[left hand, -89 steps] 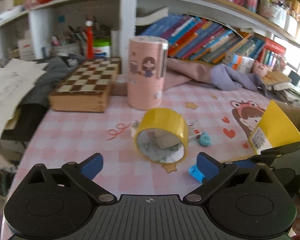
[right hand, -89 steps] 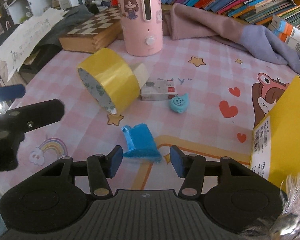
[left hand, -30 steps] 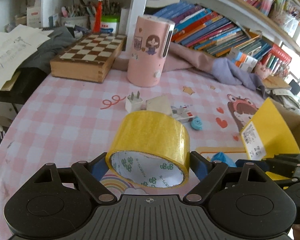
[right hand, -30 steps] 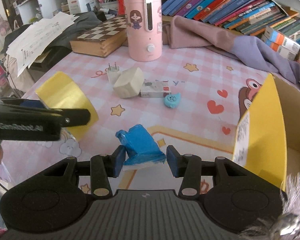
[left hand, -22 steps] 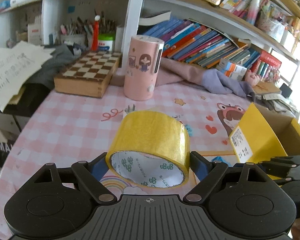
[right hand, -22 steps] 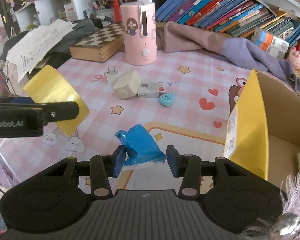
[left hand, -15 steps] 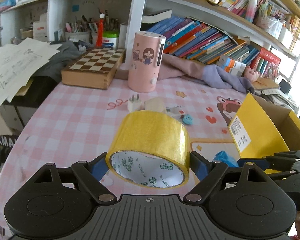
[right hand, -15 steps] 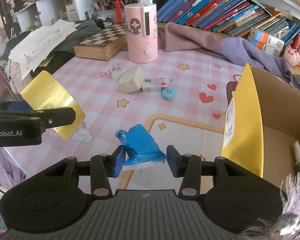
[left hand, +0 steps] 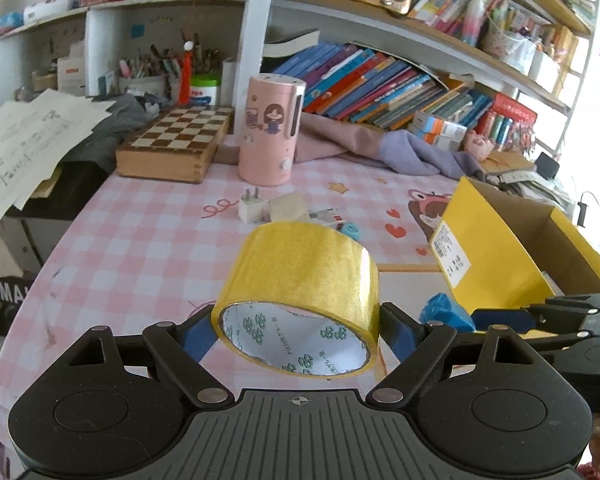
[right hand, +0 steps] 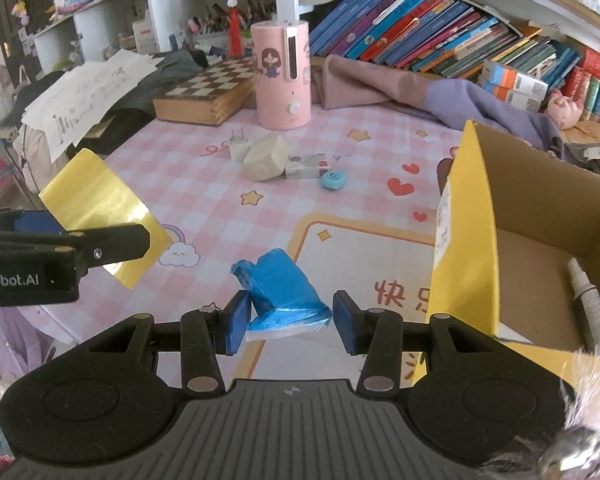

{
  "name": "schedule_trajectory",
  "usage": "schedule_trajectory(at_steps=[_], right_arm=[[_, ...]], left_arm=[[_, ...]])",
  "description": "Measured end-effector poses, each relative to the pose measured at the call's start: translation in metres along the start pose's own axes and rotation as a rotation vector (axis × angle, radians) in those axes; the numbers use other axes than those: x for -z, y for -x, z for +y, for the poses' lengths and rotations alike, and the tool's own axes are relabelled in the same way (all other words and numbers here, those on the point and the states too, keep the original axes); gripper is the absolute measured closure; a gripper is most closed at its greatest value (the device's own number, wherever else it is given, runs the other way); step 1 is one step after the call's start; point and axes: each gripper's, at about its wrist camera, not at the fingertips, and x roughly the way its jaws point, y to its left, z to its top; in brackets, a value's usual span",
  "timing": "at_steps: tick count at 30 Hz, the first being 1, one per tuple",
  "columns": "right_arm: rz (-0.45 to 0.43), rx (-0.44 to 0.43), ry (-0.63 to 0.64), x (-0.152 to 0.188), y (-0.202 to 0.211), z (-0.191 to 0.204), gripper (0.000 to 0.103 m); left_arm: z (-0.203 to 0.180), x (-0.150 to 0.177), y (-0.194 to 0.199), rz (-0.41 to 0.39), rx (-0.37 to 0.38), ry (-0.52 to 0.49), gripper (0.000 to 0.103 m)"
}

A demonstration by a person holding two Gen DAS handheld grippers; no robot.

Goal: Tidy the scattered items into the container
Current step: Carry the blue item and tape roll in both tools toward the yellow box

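Your left tongs [left hand: 296,330] were clamped on the yellow tape roll [left hand: 304,280], one blue pad against each flat rim, so the rims themselves were hidden behind the pads. The roll hung clear of the worktop [left hand: 140,248], its axis running across from pad to pad, the printed inner core showing at the lower edge. In the right wrist view only part of the roll showed, the rest covered by the left tongs' arm.

Your right tongs [right hand: 288,316] were closed on the blue packet [right hand: 284,292], gripping its wide white-edged base; its crumpled narrow end pointed away and to the left. What the packet contains could not be made out.

The yellow cardboard box [right hand: 472,220] stood open to the right, just beside the right tongs. Its far side ran out of the picture, and a white pen-like thing [right hand: 588,292] lay inside, partly cut off.

Farther off on the worktop lay a plug adapter [right hand: 238,146], a cream block [right hand: 266,156], a small flat box [right hand: 308,166] and a little teal piece [right hand: 334,179], clustered in front of the pink cylinder [right hand: 282,72].
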Motion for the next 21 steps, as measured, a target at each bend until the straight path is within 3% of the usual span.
schedule_trajectory(at_steps=[9, 21], right_arm=[[-0.047, 0.041, -0.031, 0.017, 0.032, 0.002, 0.060], [-0.081, 0.091, -0.102, 0.049, 0.074, 0.006, 0.060]], left_arm=[[-0.016, 0.006, 0.027, -0.051, 0.049, -0.056, 0.016], [-0.027, 0.025, 0.060, -0.059, 0.115, -0.110, 0.016]])
